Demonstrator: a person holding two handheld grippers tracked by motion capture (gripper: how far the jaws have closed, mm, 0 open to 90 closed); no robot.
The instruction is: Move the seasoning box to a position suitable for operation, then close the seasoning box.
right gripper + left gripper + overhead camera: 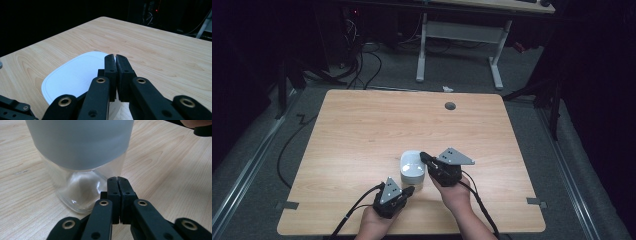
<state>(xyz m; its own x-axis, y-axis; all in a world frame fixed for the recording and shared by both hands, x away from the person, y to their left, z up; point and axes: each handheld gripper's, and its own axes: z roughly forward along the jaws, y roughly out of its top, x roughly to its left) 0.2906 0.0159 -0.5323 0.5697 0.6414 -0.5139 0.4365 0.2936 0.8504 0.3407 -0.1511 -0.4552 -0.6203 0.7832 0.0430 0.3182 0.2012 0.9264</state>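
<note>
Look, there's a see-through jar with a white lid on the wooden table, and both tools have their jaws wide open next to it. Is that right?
Not quite. The jar with its white lid is on the table, but both tools are shut, not open. The left gripper view shows the left tool with jaws pressed together, and the right gripper view shows the same for the right tool.

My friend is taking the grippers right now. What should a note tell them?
Left gripper: jaws shut, holding nothing, low beside the jar's clear base.
Right gripper: jaws shut, holding nothing, above the white lid.
Jar: upright on the table, near its front edge, between both grippers; clear glass body, lid on.
Done: both grippers are brought up to the jar.
Left: nothing is gripped yet. Probably steady the jar with the left gripper and work the lid with the right, after opening the jaws.
</note>
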